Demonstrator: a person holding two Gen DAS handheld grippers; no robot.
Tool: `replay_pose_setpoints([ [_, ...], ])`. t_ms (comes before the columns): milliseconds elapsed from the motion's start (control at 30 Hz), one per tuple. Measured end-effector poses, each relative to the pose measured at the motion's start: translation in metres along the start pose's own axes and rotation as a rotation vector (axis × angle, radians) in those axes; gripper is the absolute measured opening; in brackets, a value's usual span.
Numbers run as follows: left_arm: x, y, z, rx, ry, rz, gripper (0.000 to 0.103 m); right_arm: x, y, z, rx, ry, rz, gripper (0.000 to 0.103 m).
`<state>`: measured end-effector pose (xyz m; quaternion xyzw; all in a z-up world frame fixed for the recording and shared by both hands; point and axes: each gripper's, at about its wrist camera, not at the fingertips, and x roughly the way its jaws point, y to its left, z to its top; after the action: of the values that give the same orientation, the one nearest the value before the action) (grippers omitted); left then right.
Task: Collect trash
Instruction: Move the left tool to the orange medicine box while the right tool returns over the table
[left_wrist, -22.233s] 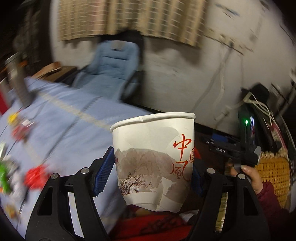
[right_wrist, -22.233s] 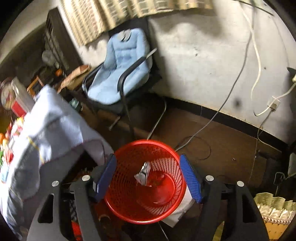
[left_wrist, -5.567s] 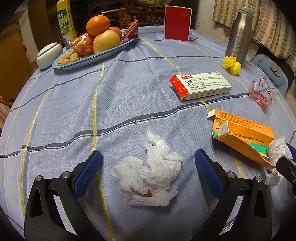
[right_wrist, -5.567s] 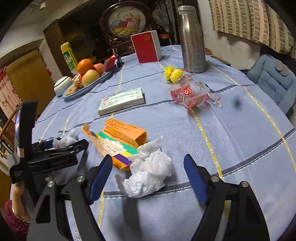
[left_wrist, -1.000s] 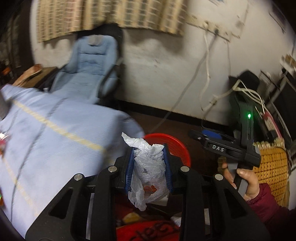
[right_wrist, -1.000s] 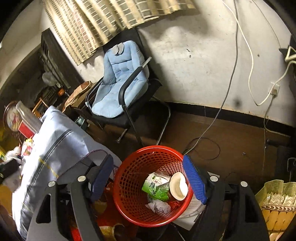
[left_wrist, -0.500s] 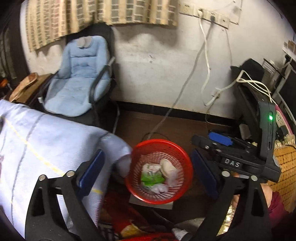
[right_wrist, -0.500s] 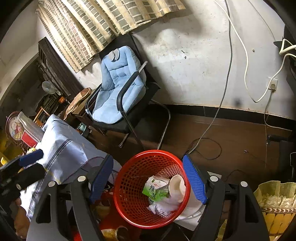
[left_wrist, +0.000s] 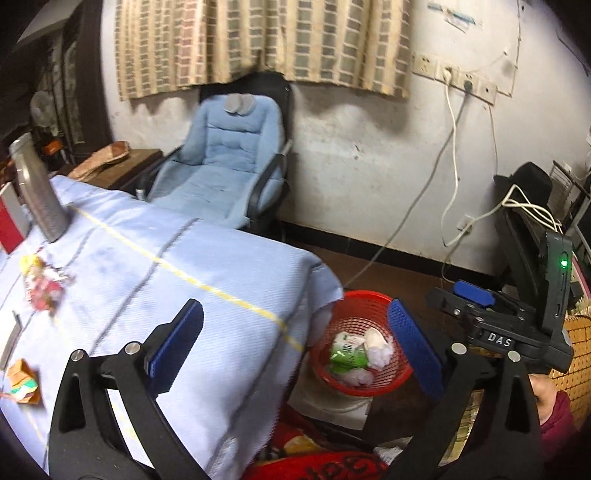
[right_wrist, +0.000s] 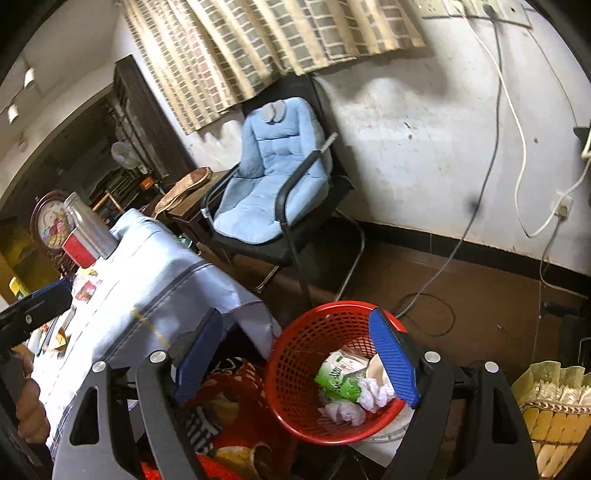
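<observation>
We see the table's pale blue cloth (left_wrist: 155, 280) filling the left of both views, its corner hanging just beside the red mesh wastebasket (right_wrist: 295, 369) on the floor, and a blue-cushioned chair (left_wrist: 225, 177) against the wall behind. Our left gripper (left_wrist: 295, 343) has just been spreading its jaws, and they now stand wide with nothing between them, over the table edge and the basket. Our right gripper (right_wrist: 295, 350) has just widened a little too and is empty, hanging above the basket. The trash lies inside the basket: a green and white carton (right_wrist: 338, 376), a paper cup (right_wrist: 376, 365) and crumpled white plastic wrap (right_wrist: 375, 397). On the cloth remain a steel flask (left_wrist: 38, 195), a red snack wrapper (left_wrist: 42, 291) and an orange box (left_wrist: 22, 380)
</observation>
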<state>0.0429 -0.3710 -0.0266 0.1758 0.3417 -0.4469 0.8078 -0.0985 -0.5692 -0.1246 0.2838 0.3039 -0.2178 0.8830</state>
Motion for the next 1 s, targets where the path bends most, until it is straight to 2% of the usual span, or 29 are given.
replay_pose_setpoints([
  [167,-0.023,0.027,-0.008,-0.021,-0.025,0.069,0.096,-0.009,0.024,0.002,-0.035,-0.014,0.028,0.082],
  [367,-0.047,0.079,-0.027,-0.044,-0.032,0.236,0.096,-0.009,0.061,0.001,-0.105,-0.004,0.066,0.085],
  [500,-0.054,0.133,-0.043,-0.100,-0.001,0.373,0.096,-0.006,0.091,-0.002,-0.161,0.013,0.099,0.086],
  [633,-0.048,0.208,-0.057,-0.208,0.062,0.519,0.096,-0.003,0.127,-0.006,-0.224,0.028,0.137,0.086],
  [733,-0.041,0.253,-0.067,-0.269,0.110,0.583,0.096,-0.004,0.149,-0.009,-0.271,0.032,0.166,0.086],
  [900,-0.049,0.299,-0.096,-0.347,0.188,0.621,0.097,-0.009,0.178,-0.012,-0.333,0.030,0.205,0.090],
  [1000,-0.070,0.306,-0.118,-0.331,0.200,0.620,0.097,-0.012,0.191,-0.015,-0.352,0.042,0.239,0.090],
])
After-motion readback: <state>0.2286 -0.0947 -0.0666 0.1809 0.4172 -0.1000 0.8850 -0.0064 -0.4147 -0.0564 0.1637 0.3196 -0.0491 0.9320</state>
